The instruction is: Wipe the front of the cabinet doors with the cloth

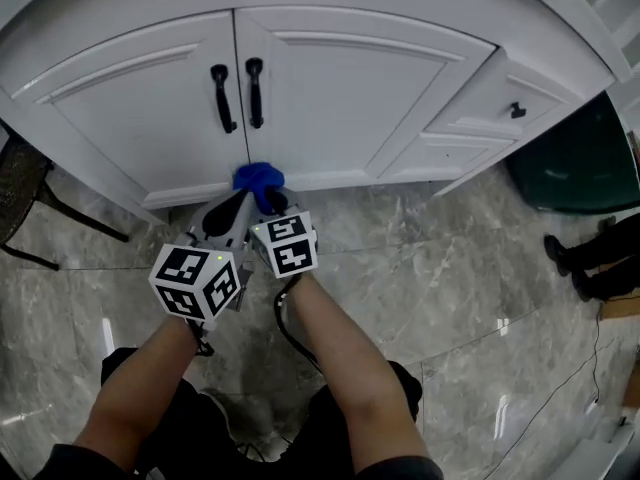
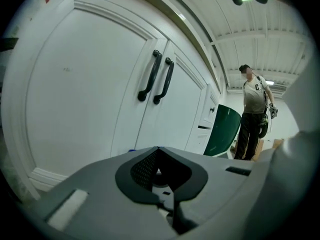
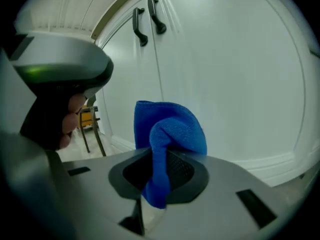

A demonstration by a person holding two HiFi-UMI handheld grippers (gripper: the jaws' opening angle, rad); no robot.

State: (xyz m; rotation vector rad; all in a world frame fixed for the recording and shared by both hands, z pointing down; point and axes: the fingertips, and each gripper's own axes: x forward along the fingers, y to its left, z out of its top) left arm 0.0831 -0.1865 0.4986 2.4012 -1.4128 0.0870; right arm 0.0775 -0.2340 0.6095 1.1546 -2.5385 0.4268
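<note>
Blue cloth [image 3: 170, 129] between right gripper [image 3: 161, 160] fingers, left gripper [image 2: 159, 160] closed

Blue cloth [image 1: 259, 179] against white cabinet doors [image 1: 350, 98].
Handles [image 1: 222, 98] black; floor [image 1: 450, 278] grey marble with pale veins; marker cubes [image 1: 197, 280] patterned in black-and-white squares; bin [image 1: 570, 163] at right dark green.

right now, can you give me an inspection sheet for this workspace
surface: white cabinet doors shut, no marks visible
job's things: blue cloth bunched, near the doors' bottom edge
clutter: nothing seen
grippers: right tool shut on cloth; left tool shut, nothing in it
cables: black cable beside the right forearm
surroundings: marble floor, green bin, chair, person standing beyond the bin
</note>
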